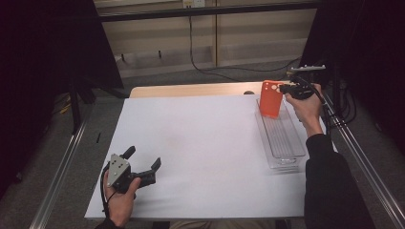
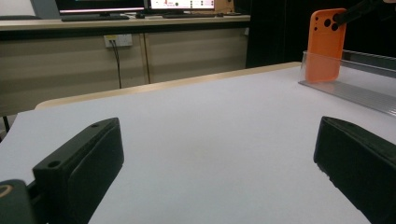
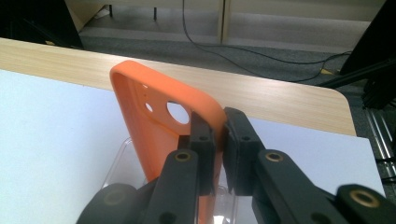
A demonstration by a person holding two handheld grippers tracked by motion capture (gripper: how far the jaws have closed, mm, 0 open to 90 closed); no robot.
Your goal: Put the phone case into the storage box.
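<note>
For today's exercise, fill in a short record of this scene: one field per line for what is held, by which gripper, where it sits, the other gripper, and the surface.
held thing: orange phone case, upright
holder: right gripper, jaws shut on the case's top edge beside the camera hole
place: lower end inside the far end of the clear tray
other gripper: left gripper, jaws open, nothing between them, at the near left
surface: white board on a wooden table

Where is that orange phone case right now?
In the high view the orange phone case stands upright at the table's far right, its lower end inside the far end of the clear plastic tray, its top edge pinched by the right gripper.
</note>
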